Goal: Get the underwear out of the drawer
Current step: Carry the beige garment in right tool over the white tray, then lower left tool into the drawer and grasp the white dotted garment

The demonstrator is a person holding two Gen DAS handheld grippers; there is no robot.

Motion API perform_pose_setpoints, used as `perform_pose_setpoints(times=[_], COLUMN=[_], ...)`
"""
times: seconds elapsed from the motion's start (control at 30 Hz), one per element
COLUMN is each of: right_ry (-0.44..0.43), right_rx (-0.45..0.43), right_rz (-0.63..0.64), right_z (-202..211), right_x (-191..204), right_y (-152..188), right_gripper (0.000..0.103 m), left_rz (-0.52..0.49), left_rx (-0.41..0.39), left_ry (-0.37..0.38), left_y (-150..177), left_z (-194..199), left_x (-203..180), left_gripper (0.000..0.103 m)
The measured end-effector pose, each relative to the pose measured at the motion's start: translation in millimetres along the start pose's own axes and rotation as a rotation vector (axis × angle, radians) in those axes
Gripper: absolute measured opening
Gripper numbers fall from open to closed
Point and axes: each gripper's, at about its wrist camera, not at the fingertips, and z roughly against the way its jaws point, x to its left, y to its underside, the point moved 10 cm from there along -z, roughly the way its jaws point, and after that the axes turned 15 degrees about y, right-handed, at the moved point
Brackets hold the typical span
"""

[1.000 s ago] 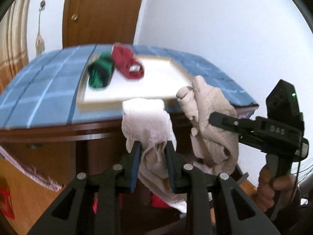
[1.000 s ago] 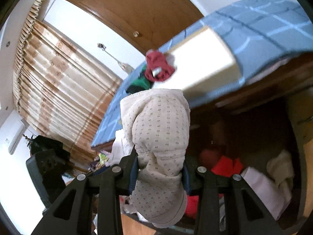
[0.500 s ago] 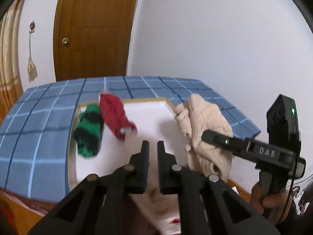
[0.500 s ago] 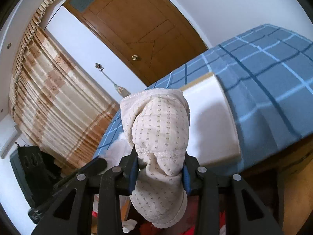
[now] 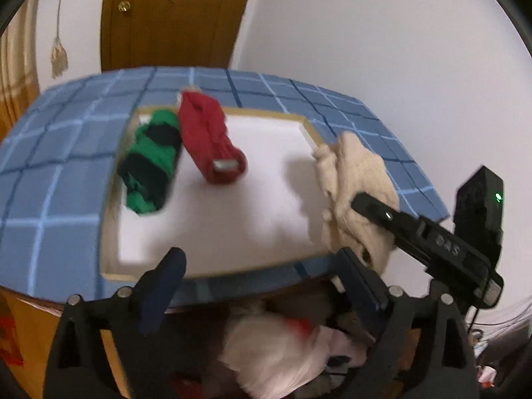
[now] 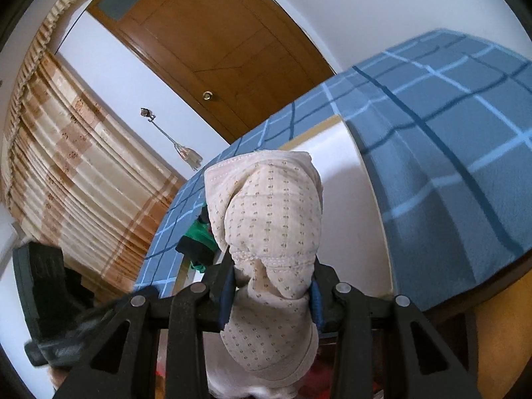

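Note:
My left gripper (image 5: 262, 266) is open and empty, just in front of the white tray (image 5: 229, 206) on the blue checked tabletop. Below it a pale pinkish garment (image 5: 276, 345) lies blurred in the open drawer. My right gripper (image 6: 271, 282) is shut on beige dotted underwear (image 6: 269, 219) and holds it over the tray's right edge; it also shows in the left wrist view (image 5: 359, 193). A green and black rolled garment (image 5: 151, 163) and a red one (image 5: 209, 143) lie in the tray.
The blue checked cloth (image 5: 60, 173) covers the cabinet top. The open drawer (image 5: 299, 349) below holds several mixed clothes. A wooden door (image 6: 216, 50) and striped curtain (image 6: 66, 166) stand behind. A white wall is to the right.
My left gripper held the pale garment, rose over the tray, then opened; the garment now lies below in the drawer. My right gripper rose with the beige underwear toward the tray.

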Motion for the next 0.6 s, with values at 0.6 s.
perform_pose_setpoints(times=[0.6], right_ry=[-0.037], right_rx=[-0.023], right_rz=[0.031], right_z=[42], right_x=[-5], right_y=[34], right_gripper=[0.039], left_rz=[0.010], left_rx=[0.331], left_ry=[-0.156], left_y=[148], left_z=[-24], left_x=[60], left_gripper=[0.075])
